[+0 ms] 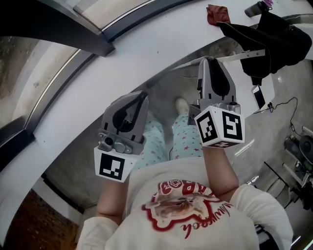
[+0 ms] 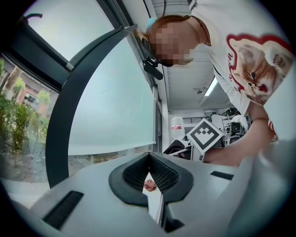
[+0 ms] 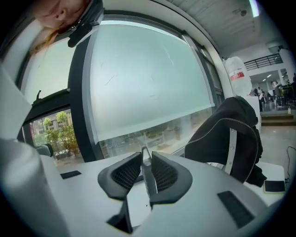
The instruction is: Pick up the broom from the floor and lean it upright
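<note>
No broom shows in any view. In the head view both grippers are held out in front of the person, above the legs. My left gripper (image 1: 142,95) points toward a white window ledge (image 1: 146,44). In its own view the left gripper (image 2: 149,156) is shut, pad tips touching, with nothing between them. My right gripper (image 1: 211,59) reaches close to the ledge's edge. Seen in the right gripper view, my right gripper (image 3: 145,150) has its pads a narrow slit apart, with no object gripped. The right gripper's marker cube (image 2: 204,135) shows in the left gripper view.
A black jacket (image 1: 274,39) (image 3: 231,134) hangs at the right, with a phone (image 1: 258,96) below it and a red cloth (image 1: 217,13) on the ledge. Frosted window glass (image 3: 148,83) and a dark frame post (image 2: 69,120) stand ahead. Grey floor (image 1: 73,161) lies below.
</note>
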Tool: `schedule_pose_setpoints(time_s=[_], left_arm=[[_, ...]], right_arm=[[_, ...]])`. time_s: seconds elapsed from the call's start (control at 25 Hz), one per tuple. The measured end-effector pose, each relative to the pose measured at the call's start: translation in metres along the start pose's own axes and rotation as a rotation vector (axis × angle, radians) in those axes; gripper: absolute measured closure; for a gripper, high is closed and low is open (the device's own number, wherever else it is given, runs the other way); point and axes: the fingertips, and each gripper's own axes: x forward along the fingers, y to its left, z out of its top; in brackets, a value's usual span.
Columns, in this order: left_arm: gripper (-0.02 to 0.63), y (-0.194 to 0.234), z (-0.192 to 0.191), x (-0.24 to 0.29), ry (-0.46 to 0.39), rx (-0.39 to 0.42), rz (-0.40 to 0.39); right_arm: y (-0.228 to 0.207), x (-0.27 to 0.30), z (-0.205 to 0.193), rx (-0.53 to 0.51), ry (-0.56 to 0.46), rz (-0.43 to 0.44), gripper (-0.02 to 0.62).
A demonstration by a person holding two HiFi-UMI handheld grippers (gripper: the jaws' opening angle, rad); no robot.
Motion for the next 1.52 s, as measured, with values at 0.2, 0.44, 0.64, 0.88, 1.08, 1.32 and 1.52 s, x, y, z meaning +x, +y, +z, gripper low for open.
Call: schedule_pose_setpoints(time_s=[0.2, 0.44, 0.64, 0.88, 1.08, 1.32, 1.52], left_arm=[[0.584, -0.018, 0.008, 0.013, -0.036, -0.002, 0.078], [0.584, -0.045, 0.008, 0.038, -0.047, -0.001, 0.114], [0.584, -0.056, 0.011, 0.053, -0.052, 0.013, 0.167], [0.584, -0.061, 0.007, 0.059, -0.039, 0.027, 0.267], [0.584, -0.064, 0.003, 0.064, -0.046, 0.022, 0.345], [0.584, -0.067, 0.006, 0.062, -0.048, 0.032, 0.388], [0.584, -0.078, 0.025, 0.057, -0.073, 0.053, 0.382]], right_arm=[[-0.017, -0.019, 0.004, 0.049, 0.033, 0.062, 0.508], [-0.038, -0.027, 0.024, 0.107, 0.032, 0.077, 0.508], [-0.045, 0.002, 0.017, 0.142, 0.072, 0.112, 0.505], [-0.037, 0.048, 0.031, -0.026, 0.015, 0.232, 0.502], [-0.01, 0.059, 0.043, -0.308, -0.101, 0.391, 0.502], [-0.006, 0.033, 0.04, -0.286, -0.133, 0.497, 0.503], [-0.009, -0.005, 0.043, -0.272, -0.123, 0.53, 0.503]])
